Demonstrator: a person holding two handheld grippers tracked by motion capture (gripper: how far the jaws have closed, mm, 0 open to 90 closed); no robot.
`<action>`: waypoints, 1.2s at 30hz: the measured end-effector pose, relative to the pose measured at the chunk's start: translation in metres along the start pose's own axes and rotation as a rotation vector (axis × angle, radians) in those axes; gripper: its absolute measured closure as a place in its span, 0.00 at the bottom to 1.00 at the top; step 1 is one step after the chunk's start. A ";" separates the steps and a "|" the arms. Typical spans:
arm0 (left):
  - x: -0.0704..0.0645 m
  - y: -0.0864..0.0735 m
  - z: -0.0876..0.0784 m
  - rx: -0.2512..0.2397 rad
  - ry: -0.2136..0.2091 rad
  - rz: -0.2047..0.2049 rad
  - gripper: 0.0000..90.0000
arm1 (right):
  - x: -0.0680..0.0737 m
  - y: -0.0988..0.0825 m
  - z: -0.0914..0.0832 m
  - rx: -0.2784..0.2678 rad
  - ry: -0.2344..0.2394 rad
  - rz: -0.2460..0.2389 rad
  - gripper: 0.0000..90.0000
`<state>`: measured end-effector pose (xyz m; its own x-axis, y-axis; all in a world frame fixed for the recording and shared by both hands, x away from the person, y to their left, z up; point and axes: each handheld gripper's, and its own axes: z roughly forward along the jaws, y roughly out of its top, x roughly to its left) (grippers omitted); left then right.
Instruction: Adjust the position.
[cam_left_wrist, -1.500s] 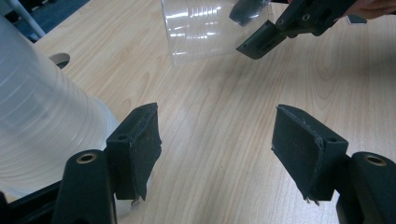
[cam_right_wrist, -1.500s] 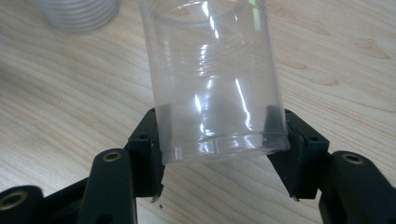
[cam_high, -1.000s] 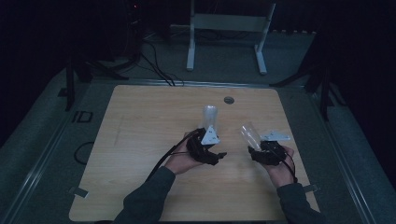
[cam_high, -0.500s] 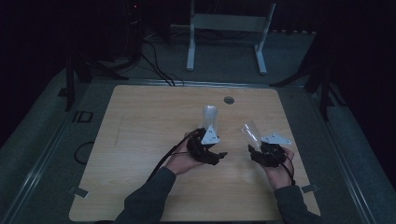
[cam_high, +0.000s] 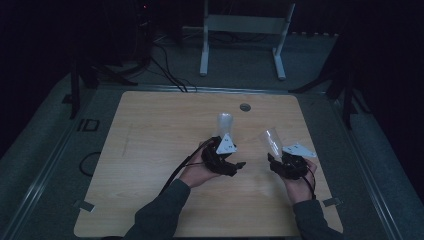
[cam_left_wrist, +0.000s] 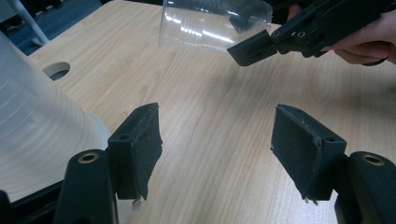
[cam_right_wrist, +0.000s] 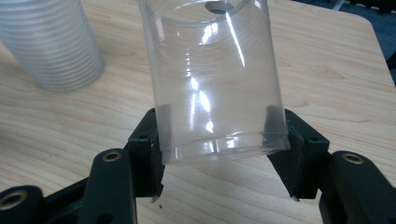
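Note:
A stack of frosted plastic cups (cam_high: 224, 124) stands upside down near the middle of the wooden table (cam_high: 150, 150). My left gripper (cam_high: 227, 155) sits just in front of it. In the left gripper view the stack (cam_left_wrist: 32, 116) rises outside the left jaw. The left gripper (cam_left_wrist: 215, 130) is open; its jaws have just been closing a little with nothing between them. My right gripper (cam_high: 276, 157) is shut on a single clear cup (cam_high: 270, 140), held tilted above the table. Its pads (cam_right_wrist: 289, 140) press the cup (cam_right_wrist: 210, 79) near the rim. The stack (cam_right_wrist: 51, 42) stands at the upper left.
A round hole (cam_high: 244, 107) lies in the tabletop beyond the cups. A white metal stand (cam_high: 245, 30) and cables (cam_high: 165, 70) are on the floor past the far edge. Bare wood extends to the left of my hands.

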<state>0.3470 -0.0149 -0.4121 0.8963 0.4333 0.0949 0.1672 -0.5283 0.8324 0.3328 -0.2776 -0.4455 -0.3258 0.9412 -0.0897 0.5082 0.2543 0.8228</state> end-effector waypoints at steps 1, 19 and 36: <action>0.000 0.000 0.000 -0.002 -0.002 -0.001 0.37 | 0.000 0.000 0.000 -0.003 0.000 0.001 0.47; 0.001 0.007 0.007 -0.060 -0.025 -0.078 0.38 | 0.007 0.001 -0.013 -0.123 -0.018 -0.008 0.47; 0.004 0.014 0.011 -0.114 -0.012 -0.157 0.38 | 0.013 0.003 -0.016 -0.210 -0.023 0.017 0.47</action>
<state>0.3577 -0.0285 -0.4056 0.8678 0.4947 -0.0469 0.2585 -0.3689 0.8928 0.3169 -0.2686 -0.4352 -0.2990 0.9504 -0.0854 0.3358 0.1886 0.9229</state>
